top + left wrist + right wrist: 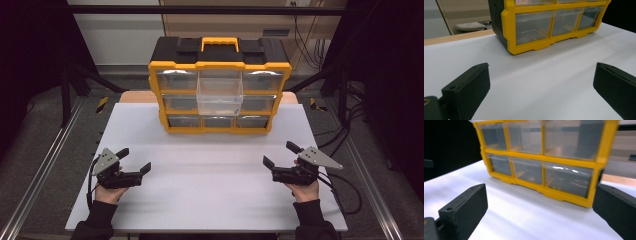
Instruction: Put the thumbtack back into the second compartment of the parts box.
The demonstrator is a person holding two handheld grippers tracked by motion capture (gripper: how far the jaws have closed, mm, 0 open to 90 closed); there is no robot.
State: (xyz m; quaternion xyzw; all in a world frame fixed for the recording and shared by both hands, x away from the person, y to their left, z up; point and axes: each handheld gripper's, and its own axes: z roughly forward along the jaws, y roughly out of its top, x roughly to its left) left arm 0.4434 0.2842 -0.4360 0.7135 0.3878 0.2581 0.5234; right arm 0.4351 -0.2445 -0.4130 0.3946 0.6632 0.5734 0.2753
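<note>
Yellow drawer organizer (220, 90) upright at far middle of white worktop (210, 175), top-centre drawer (220, 96) pulled out. Left gripper (134, 160) and right gripper (278, 154) near front edge, well apart; fingers of both spread, nothing between.

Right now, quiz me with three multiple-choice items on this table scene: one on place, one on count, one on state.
1. Where does the organizer stand on the table?
A. far edge, middle
B. near left corner
C. near right corner

2. How many drawer rows does it have?
A. two
B. three
C. five

3. How is the top middle drawer?
A. pushed flush
B. removed, lying on the table
C. pulled out

Answers: 1 A, it stands beyond both grippers; 2 B, three rows show between the yellow bars; 3 C, its clear box juts forward over the row below.
</note>
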